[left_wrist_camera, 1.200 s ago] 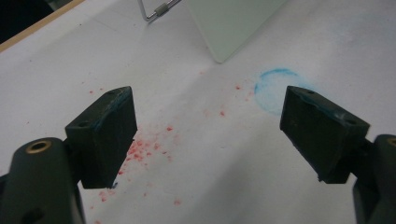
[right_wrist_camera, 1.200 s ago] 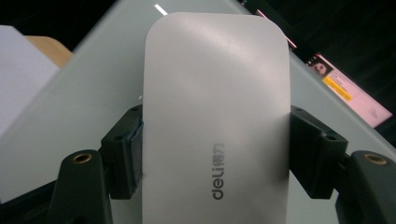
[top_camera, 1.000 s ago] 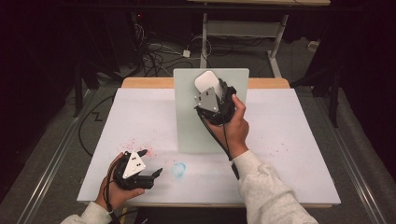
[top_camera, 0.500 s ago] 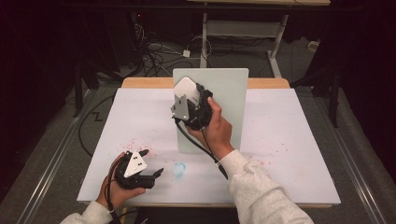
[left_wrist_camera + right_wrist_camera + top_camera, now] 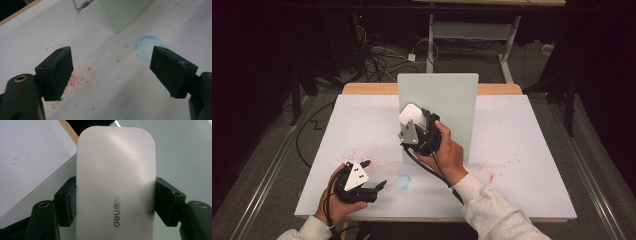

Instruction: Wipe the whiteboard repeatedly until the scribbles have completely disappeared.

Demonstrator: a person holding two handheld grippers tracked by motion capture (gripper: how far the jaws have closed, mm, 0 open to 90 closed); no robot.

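The right gripper (image 5: 416,131) is clamping the white eraser (image 5: 116,182) between its fingers and pressing it to the upright board (image 5: 452,100) mid-table, near its lower left corner. Wiping is looking underway, unfinished. The left gripper (image 5: 374,176) is idling wide open near the front edge.

The left tongs (image 5: 112,72) stand wide apart with nothing between them, hanging over the white surface (image 5: 105,82). Red specks (image 5: 75,81) lie beside the left jaw, and a blue ring-shaped smudge (image 5: 147,47) sits just beyond the right jaw. A pale green upright board (image 5: 122,12) stands at the far edge, a metal wire clip (image 5: 83,5) beside it.
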